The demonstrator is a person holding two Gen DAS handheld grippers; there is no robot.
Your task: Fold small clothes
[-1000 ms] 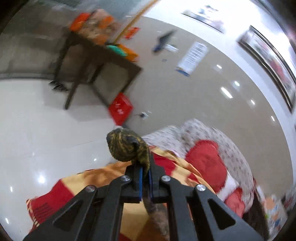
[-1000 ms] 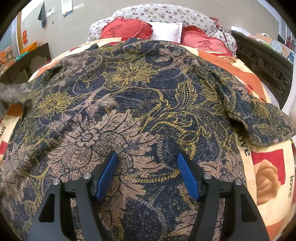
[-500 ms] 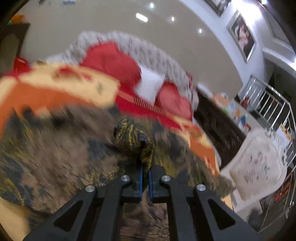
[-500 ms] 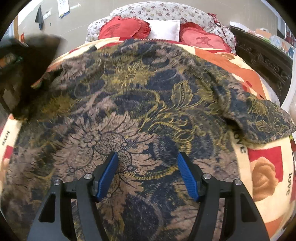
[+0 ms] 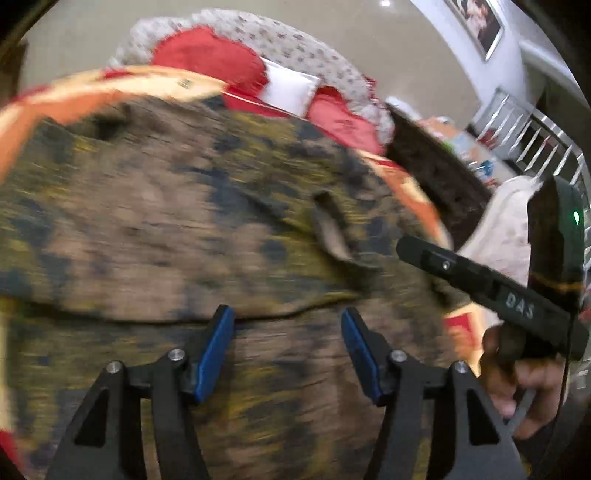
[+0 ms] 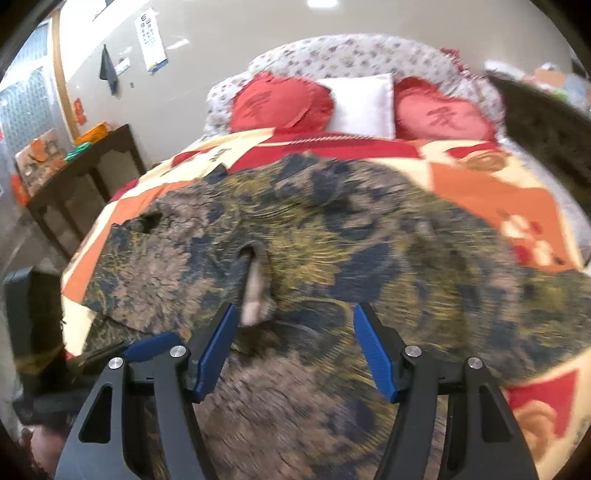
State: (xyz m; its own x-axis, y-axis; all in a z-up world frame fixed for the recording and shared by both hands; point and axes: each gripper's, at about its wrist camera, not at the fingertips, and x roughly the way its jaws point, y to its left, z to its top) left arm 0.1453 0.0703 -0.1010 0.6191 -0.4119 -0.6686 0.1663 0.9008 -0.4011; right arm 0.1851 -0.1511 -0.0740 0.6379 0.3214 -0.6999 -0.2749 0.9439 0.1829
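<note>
Left wrist view: left gripper [image 5: 287,354] has just been opening, jaws apart and empty above the floral garment [image 5: 192,229] spread on the bed [image 5: 122,83]. Right wrist view: right gripper [image 6: 293,356] released, with the garment's folded flap at 12 o'clock.

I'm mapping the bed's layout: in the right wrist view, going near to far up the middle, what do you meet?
right gripper → dark floral garment → patterned bedspread → white pillow → floral headboard → beige wall
</note>
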